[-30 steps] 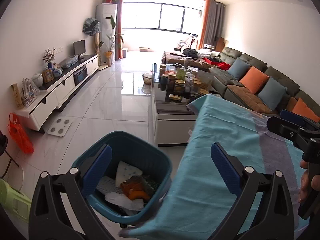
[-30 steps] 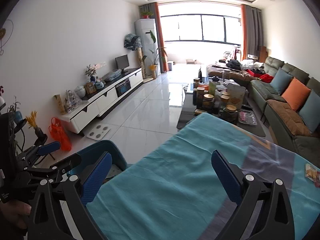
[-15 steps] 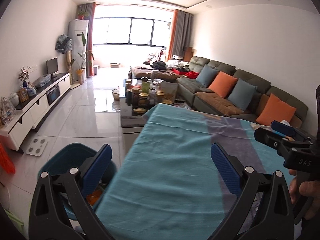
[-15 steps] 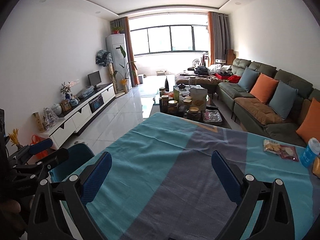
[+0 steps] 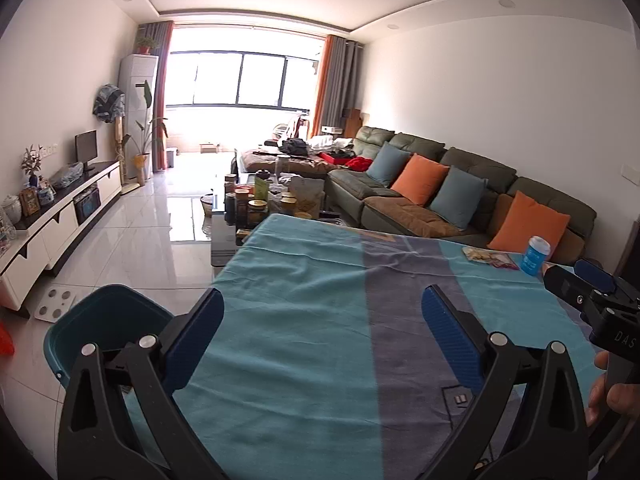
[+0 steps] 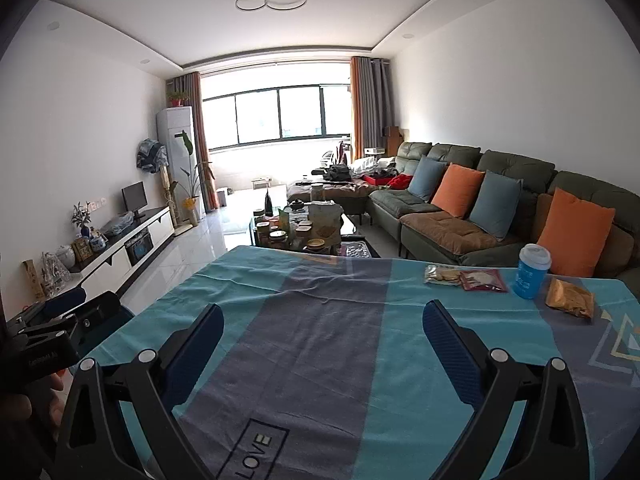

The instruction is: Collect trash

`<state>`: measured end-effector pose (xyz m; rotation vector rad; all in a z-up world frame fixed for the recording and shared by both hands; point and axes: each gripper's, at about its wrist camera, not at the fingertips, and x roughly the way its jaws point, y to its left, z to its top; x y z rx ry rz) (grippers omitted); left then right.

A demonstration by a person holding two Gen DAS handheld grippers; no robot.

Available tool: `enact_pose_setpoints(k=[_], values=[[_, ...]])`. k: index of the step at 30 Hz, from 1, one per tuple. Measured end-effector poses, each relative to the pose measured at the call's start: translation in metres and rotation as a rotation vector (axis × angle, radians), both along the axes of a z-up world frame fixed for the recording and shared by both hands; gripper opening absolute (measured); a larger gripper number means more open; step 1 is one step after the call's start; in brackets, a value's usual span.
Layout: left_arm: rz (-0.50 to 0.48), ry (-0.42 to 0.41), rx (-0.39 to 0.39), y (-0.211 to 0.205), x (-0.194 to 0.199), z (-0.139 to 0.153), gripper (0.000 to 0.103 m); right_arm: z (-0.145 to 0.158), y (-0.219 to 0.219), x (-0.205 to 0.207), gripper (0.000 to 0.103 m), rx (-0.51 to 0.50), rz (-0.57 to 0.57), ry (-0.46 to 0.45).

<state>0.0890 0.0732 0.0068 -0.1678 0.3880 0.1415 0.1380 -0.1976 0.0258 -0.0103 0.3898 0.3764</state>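
I have the left gripper [image 5: 322, 322] and right gripper [image 6: 323, 326] spread wide, empty, over the teal-and-grey tablecloth [image 6: 320, 344]. Trash lies right of centre: blue paper cup [image 6: 532, 272], snack wrappers [image 6: 464, 278], crumpled orange packet [image 6: 570, 298]. The teal plastic bin [image 5: 100, 320] sits lower left.

The tablecloth [image 6: 320, 320] is showing as matt woven cloth, lightly creased. The left gripper [image 5: 322, 320] and the right gripper [image 6: 322, 324] are presenting matt black plastic arms with metal pivot pins; their blue pads [image 6: 450, 344] are looking finely textured. The bin [image 5: 104, 320] is appearing as smooth teal plastic with a slight sheen. The snack packets [image 6: 466, 278] are reading as glossy clear film, the gold wrapper [image 6: 570, 298] as crinkled foil. The blue cup [image 6: 532, 276] is looking smooth. The floor [image 5: 152, 236] is gleaming, its tiles polished and reflective.
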Motion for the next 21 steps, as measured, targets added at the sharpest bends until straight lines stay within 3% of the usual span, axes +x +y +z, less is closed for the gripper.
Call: enact_pose_setpoints(k=[16, 21], values=[[-0.071, -0.06, 0.067, -0.04, -0.019, -0.005, 0.097, -0.018, -0.05, -0.058, 0.096, 0.035, -0.169, -0.148], [-0.057, -0.069, 0.046, -0.038, -0.026, -0.006, 0.097, -0.021, -0.055, -0.074, 0.096, 0.036, -0.198, -0.18]])
